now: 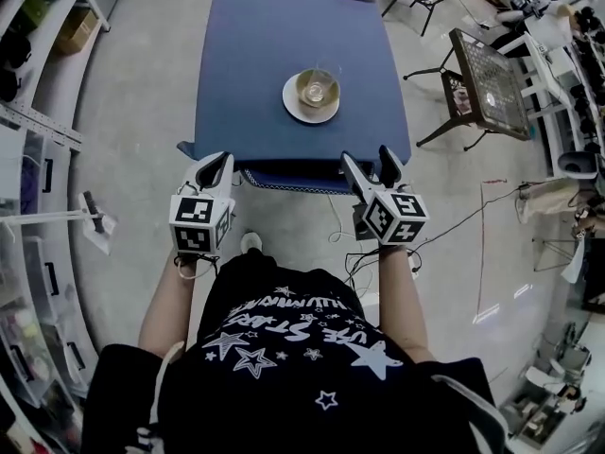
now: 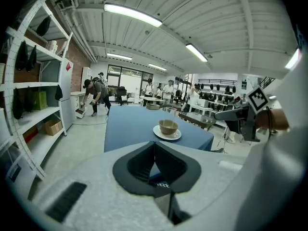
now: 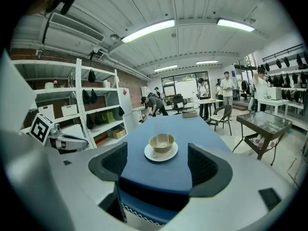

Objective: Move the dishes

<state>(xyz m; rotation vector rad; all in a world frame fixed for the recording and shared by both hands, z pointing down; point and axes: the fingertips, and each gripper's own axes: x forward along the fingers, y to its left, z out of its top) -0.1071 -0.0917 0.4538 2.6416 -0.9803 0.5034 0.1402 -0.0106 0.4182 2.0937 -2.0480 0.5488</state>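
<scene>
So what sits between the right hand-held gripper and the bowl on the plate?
Only bare blue tablecloth. The right gripper view shows it unbroken between the open right hand-held gripper and the plate under the bowl.

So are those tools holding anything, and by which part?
Nothing is held. The left tool is shut and empty, the right tool open and empty; the bowl sits on its plate, untouched.
</scene>
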